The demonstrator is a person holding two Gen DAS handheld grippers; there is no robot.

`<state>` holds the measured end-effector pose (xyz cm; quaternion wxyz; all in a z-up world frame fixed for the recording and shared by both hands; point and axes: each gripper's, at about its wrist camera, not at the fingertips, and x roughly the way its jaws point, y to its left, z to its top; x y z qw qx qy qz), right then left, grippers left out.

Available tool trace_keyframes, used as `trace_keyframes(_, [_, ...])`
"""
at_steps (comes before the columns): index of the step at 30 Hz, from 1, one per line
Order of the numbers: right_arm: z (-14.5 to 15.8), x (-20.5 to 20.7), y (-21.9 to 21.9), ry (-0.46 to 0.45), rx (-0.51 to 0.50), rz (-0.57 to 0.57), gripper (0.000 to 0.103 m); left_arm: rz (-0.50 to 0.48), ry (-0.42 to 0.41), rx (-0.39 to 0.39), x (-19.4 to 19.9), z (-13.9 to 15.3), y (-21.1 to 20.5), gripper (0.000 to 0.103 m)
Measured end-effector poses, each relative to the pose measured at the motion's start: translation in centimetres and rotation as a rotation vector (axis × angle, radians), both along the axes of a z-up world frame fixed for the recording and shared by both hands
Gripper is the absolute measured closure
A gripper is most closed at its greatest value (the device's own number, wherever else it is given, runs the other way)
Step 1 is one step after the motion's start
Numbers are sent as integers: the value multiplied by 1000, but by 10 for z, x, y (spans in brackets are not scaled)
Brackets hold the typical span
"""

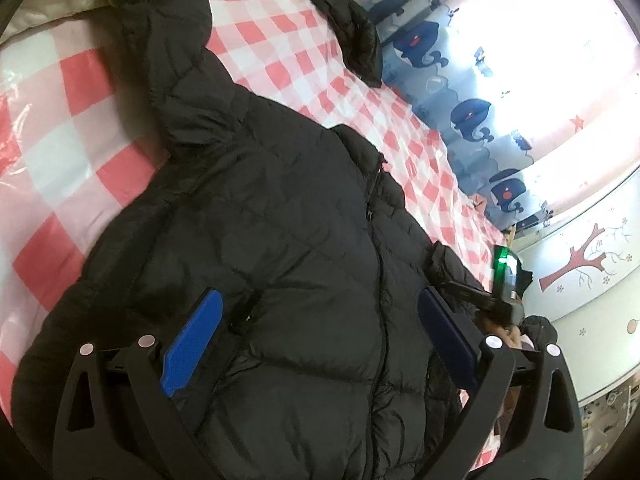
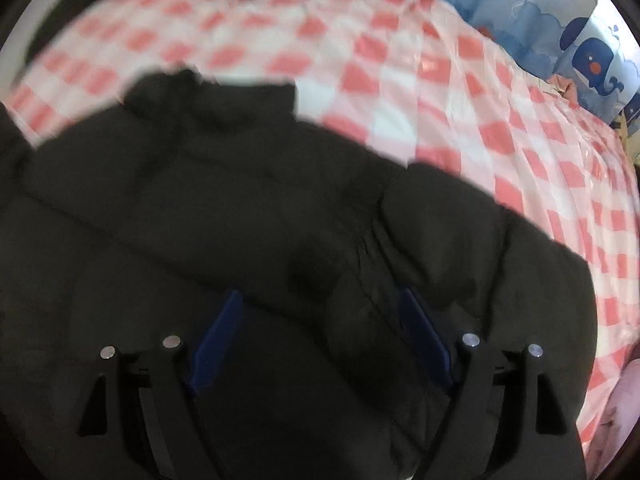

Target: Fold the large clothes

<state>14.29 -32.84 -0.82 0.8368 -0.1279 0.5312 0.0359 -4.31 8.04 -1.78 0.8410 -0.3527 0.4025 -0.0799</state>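
Left wrist view: black quilted puffer jacket (image 1: 280, 240) is lying lengthwise, hood pointing away, beneath the spread, empty jaws of left gripper (image 1: 320, 320) and right gripper (image 2: 320, 328).

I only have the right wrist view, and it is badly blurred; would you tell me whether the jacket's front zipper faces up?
Observer: Yes. In the left wrist view the black puffer jacket lies front up, its zipper running down the middle.
Operator: Thank you. Are the left tongs holding anything?
Observer: No, the left tongs are open over the jacket's lower front.
Operator: Is the hood spread flat?
Observer: The hood stretches away across the pink checked cover, toward a cream pillow.
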Motion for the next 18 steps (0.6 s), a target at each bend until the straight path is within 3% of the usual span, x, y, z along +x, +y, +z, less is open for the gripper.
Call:
trace_keyframes(1, [-11, 4, -2, 10, -34, -19, 25, -1, 6, 0, 1, -2, -2, 9])
trace_keyframes(3, [-19, 12, -13, 15, 18, -67, 25, -4, 15, -1, 3, -4, -4, 9])
trace_keyframes(5, [-19, 15, -40, -22, 162, -180, 50, -9, 19, 4, 5, -5, -6, 9])
trace_keyframes(7, [-19, 12, -74, -45, 348, -289, 88, -12, 22, 7, 6, -7, -8, 9])
trace_keyframes(8, [-19, 8, -90, -63, 427, -332, 95, -14, 25, 6, 7, -8, -8, 9])
trace_keyframes(13, [3, -23, -144, -210, 844, -417, 98, -28, 39, 4, 9, -11, -13, 9])
trace_keyframes(18, [66, -43, -139, -375, 1140, -290, 98, -25, 29, 9, 6, -8, -12, 9])
